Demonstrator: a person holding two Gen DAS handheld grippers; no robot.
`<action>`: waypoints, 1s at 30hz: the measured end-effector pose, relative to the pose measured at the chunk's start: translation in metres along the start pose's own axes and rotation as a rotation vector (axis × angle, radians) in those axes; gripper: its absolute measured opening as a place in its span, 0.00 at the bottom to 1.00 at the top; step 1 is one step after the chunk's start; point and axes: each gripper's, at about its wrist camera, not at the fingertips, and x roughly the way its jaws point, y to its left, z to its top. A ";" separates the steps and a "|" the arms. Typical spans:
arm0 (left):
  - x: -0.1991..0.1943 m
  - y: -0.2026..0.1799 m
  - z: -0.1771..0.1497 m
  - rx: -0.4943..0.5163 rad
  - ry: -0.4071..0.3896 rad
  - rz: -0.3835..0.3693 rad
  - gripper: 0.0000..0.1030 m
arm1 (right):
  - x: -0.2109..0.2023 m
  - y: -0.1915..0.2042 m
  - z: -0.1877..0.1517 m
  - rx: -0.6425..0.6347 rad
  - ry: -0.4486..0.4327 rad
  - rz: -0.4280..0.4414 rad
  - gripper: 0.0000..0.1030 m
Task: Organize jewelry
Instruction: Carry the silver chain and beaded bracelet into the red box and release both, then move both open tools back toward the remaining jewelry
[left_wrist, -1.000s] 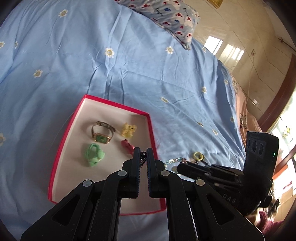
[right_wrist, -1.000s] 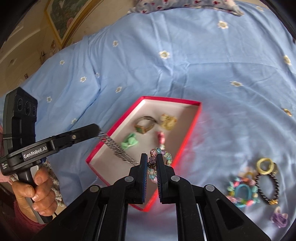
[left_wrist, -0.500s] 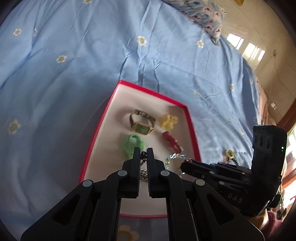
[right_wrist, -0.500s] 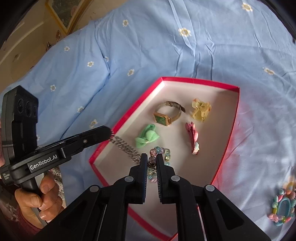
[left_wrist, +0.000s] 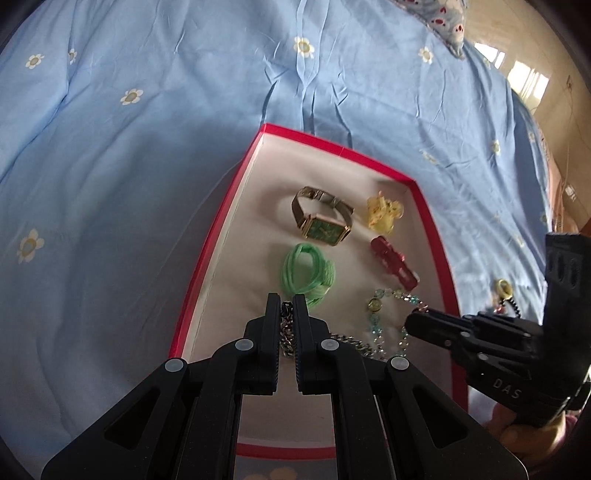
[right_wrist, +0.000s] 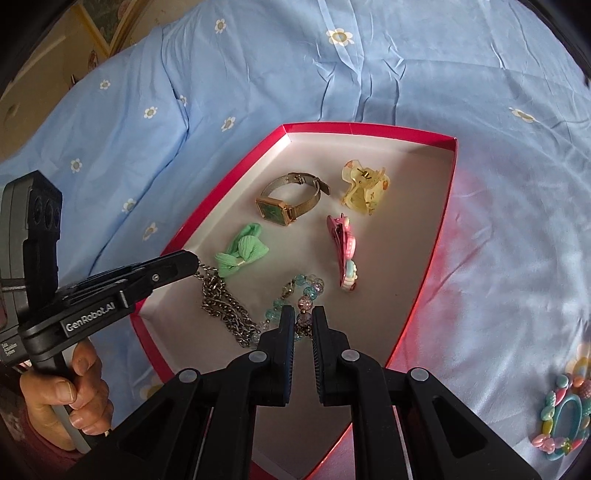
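A red-rimmed box (left_wrist: 218, 236) (right_wrist: 443, 221) with a white floor lies on the bed. It holds a green-dial watch (left_wrist: 323, 229) (right_wrist: 277, 212), a yellow hair claw (right_wrist: 364, 190), a pink hair clip (right_wrist: 341, 243) and a green hair tie (left_wrist: 306, 273) (right_wrist: 240, 253). My left gripper (left_wrist: 286, 306) (right_wrist: 184, 258) is shut on one end of a silver chain (right_wrist: 221, 310) that pools on the box floor. My right gripper (right_wrist: 303, 314) (left_wrist: 413, 321) is shut on a blue and pink beaded bracelet (right_wrist: 303, 291) (left_wrist: 376, 314), which rests low in the box beside the chain.
A blue flowered sheet (left_wrist: 147, 147) covers the bed around the box. More jewelry lies on it to the right: a pastel charm bracelet (right_wrist: 561, 417) and a yellow ring with a black beaded piece (left_wrist: 504, 288). A patterned pillow (left_wrist: 443, 18) sits at the far edge.
Both grippers have sunk toward the box and closer in over it. The chain and the beaded bracelet, hanging before, now lie partly on the box floor.
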 end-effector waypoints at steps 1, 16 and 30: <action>0.002 0.000 -0.001 0.001 0.005 0.002 0.05 | 0.001 0.000 0.000 -0.002 0.002 -0.003 0.09; 0.005 0.002 -0.003 -0.018 0.021 0.027 0.19 | 0.002 0.000 -0.001 0.005 0.007 -0.002 0.14; -0.025 -0.008 -0.006 -0.032 -0.030 0.006 0.34 | -0.035 -0.003 -0.004 0.029 -0.071 0.010 0.29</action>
